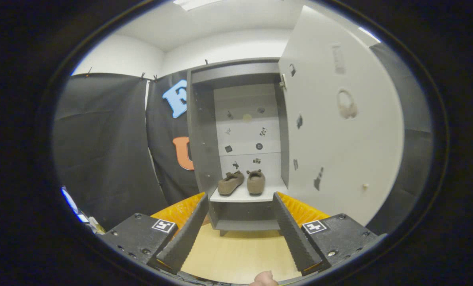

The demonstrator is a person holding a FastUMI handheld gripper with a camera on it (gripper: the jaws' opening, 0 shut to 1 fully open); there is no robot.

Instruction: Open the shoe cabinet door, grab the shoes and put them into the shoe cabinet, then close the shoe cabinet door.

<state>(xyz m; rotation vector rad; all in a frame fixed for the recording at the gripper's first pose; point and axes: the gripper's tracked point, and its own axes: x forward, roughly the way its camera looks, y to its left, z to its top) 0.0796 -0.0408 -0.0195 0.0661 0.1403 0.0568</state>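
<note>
A tall grey shoe cabinet (199, 131) stands ahead, its white door (339, 131) swung wide open to the right. Two brown shoes rest side by side on its white shelf (242, 195): the left shoe (230, 183) angled, the right shoe (255, 182) heel toward me. My gripper (240, 198) is open, well back from the cabinet, with nothing between its fingers; the shelf and shoes lie beyond the fingertips. The door carries a small knob (365, 186) near its outer edge and several stickers.
Black cloth walls (105, 151) enclose the booth left and right of the cabinet. A light wooden floor (240, 250) runs from the fingers to the cabinet's base. Part of a hand (265, 278) shows at the bottom, below the fingers.
</note>
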